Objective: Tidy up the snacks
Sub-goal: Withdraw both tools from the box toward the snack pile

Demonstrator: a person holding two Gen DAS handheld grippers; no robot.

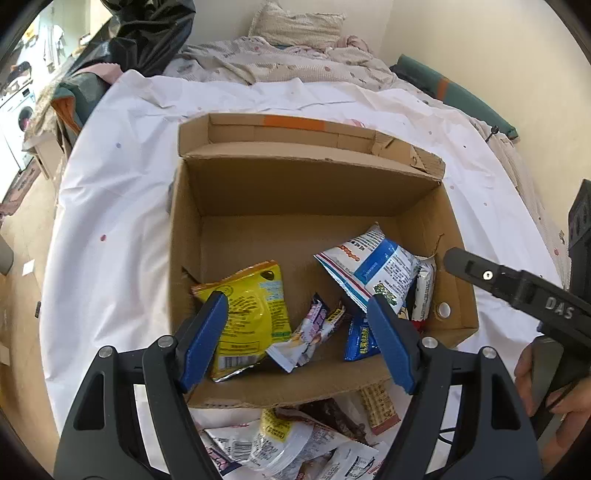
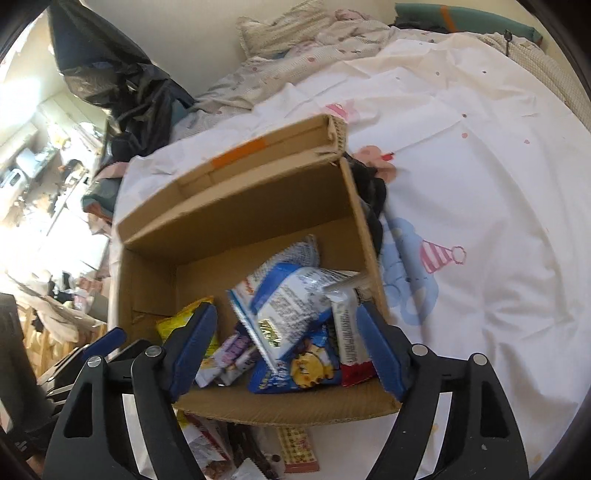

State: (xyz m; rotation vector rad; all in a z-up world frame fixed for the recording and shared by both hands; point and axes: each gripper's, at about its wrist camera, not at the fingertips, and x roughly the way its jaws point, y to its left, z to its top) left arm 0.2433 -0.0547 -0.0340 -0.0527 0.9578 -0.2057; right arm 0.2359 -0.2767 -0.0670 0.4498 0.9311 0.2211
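Observation:
An open cardboard box (image 1: pixel 258 199) sits on the white bedsheet; it also shows in the right wrist view (image 2: pixel 240 206). Inside lie a yellow packet (image 1: pixel 255 306), a white-and-blue bag (image 1: pixel 373 266), a purple-white wrapper (image 1: pixel 310 336) and a small blue packet (image 1: pixel 360 338). The white-and-blue bag (image 2: pixel 288 299) leans on a silver-red bar (image 2: pixel 349 339) at the box's right wall. My left gripper (image 1: pixel 295 343) is open and empty above the box's near edge. My right gripper (image 2: pixel 284 350) is open and empty, also above the near edge. Several loose snacks (image 1: pixel 295 439) lie in front of the box.
A crumpled blanket and pillow (image 1: pixel 295 51) lie at the far end of the bed. A black plastic bag (image 1: pixel 147 33) hangs at the far left. The right hand-held gripper's body (image 1: pixel 524 291) reaches in from the right. The floor and furniture (image 1: pixel 18 122) lie left.

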